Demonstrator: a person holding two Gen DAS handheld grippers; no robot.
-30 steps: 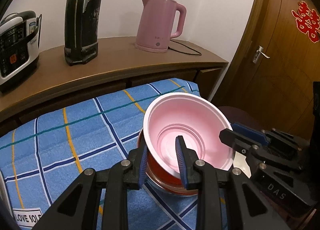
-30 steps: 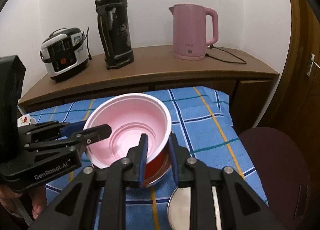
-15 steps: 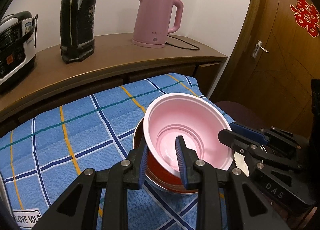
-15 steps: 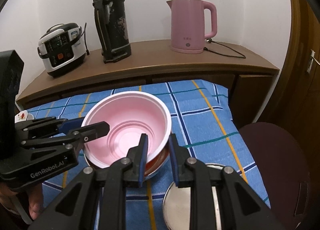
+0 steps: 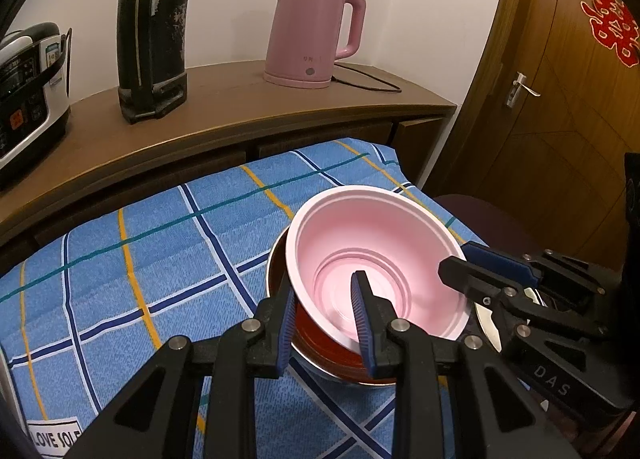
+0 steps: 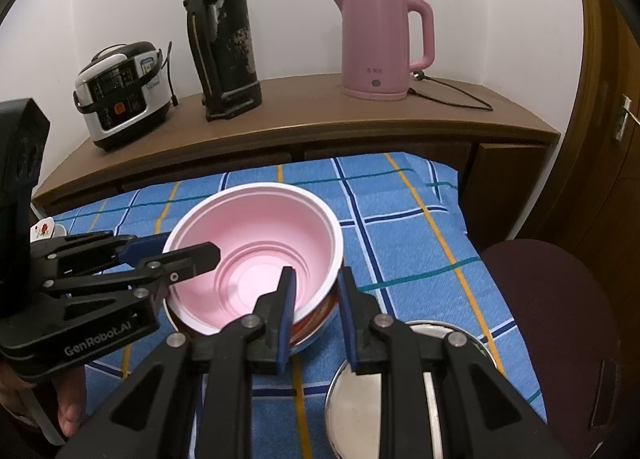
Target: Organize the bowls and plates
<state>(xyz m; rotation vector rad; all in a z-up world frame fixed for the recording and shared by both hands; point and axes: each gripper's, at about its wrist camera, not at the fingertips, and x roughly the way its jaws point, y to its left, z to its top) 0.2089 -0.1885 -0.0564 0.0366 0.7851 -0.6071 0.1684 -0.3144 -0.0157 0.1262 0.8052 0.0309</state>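
A pink bowl (image 5: pixel 372 243) (image 6: pixel 264 235) sits nested in a red bowl (image 5: pixel 320 343) (image 6: pixel 316 319) with a metal rim, on the blue checked cloth (image 5: pixel 140 259). My left gripper (image 5: pixel 324 287) (image 6: pixel 188 247) is shut on the pink bowl's near-left rim, one finger inside and one outside. The right gripper (image 6: pixel 316 275) (image 5: pixel 460 259) is shut on the opposite rim in the same way. Beside the bowls, under the right gripper, lies a round metal plate (image 6: pixel 368 395) (image 5: pixel 486 317), partly hidden.
Behind the cloth runs a wooden sideboard (image 6: pixel 360 119) bearing a rice cooker (image 6: pixel 120 95), a black thermos (image 6: pixel 224 39) and a pink kettle (image 6: pixel 380 43). A dark stool seat (image 6: pixel 552 299) and a wooden door (image 5: pixel 560 99) are on the right. A small floral cup (image 6: pixel 42 229) stands far left.
Both grippers keep their hold on the pink bowl. Apart from a slight shift of the views, nothing has visibly moved.
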